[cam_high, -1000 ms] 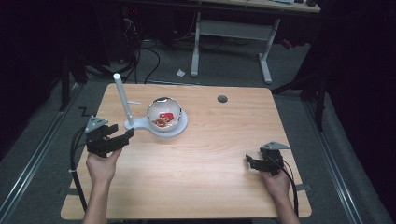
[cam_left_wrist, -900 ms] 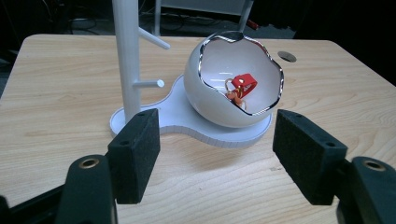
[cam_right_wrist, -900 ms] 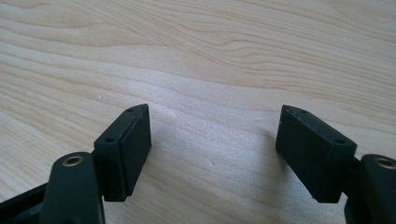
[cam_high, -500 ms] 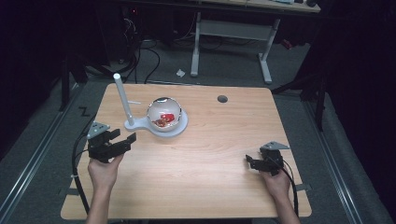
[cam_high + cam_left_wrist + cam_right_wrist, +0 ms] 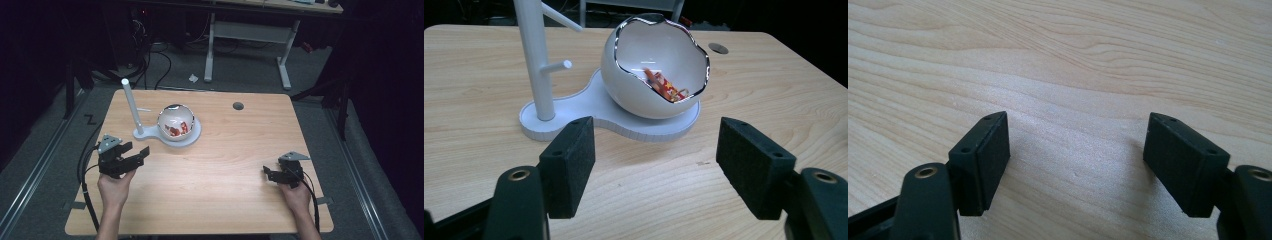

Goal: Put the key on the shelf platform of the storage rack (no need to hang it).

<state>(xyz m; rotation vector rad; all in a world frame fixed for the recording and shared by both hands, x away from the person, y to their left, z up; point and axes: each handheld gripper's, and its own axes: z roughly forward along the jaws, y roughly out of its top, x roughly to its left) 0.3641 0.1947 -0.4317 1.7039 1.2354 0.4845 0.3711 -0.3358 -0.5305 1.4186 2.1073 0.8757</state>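
Left gripper [image 5: 655,167] gaped wide, held nothing, faced bowl [image 5: 655,70] on stand [image 5: 574,107], right gripper [image 5: 1077,165] wide, empty, over table [image 5: 1073,60]

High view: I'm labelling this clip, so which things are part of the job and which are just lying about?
Job:
- egg-shaped bowl holding red bits
- white stand
- left gripper, open, nearest

Lying about:
- right gripper, open over bare table
- grommet hole
- paper scrap on floor

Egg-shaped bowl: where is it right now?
High view: the egg-shaped bowl sits on the white stand base, table's far left, right of the white post, ahead of the left gripper.
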